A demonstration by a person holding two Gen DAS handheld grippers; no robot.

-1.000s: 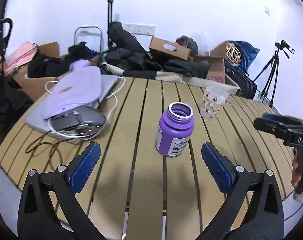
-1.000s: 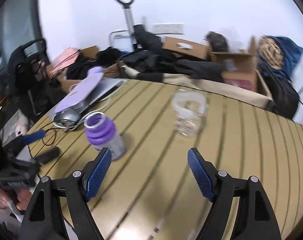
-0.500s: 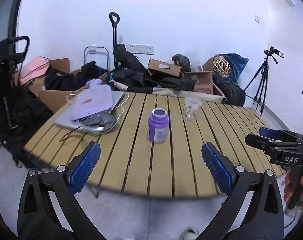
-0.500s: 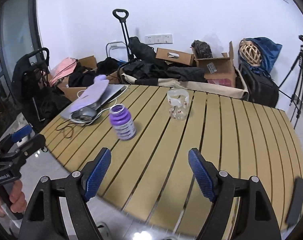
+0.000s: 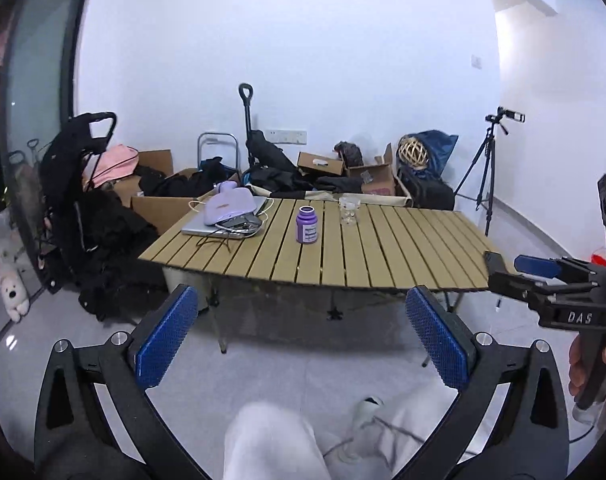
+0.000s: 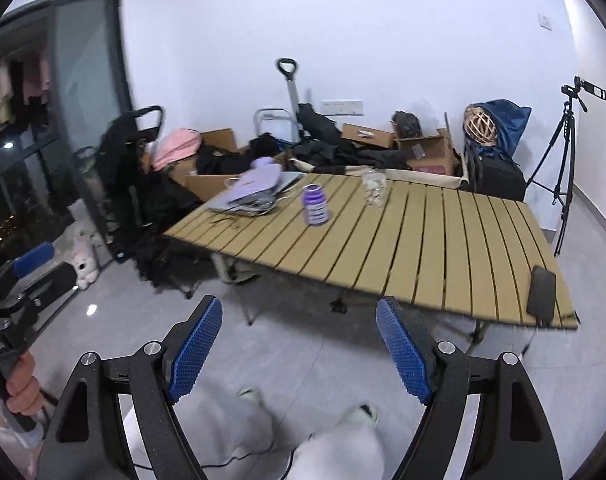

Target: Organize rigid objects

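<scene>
The big slatted wooden counter (image 5: 383, 248) stands in the middle of the room, well away from both grippers. On its far left part lies a grey laptop (image 5: 223, 222) with a soft purple thing (image 5: 229, 206) on top. Near the counter's right front corner lies a flat black thing (image 6: 541, 294).

The left gripper (image 5: 303, 336) is held low over the grey floor, pointing at the counter, above the person's white trouser legs. Its blue pads are far apart and hold nothing. The right gripper (image 6: 299, 346) is held low in the same way, wide apart and with nothing in it. Both are level.

The purple bottle (image 5: 307, 231) stands upright on the counter, with no lid. Just beside it, to the right and farther back, stands a small clear glass (image 5: 349, 211).
</scene>
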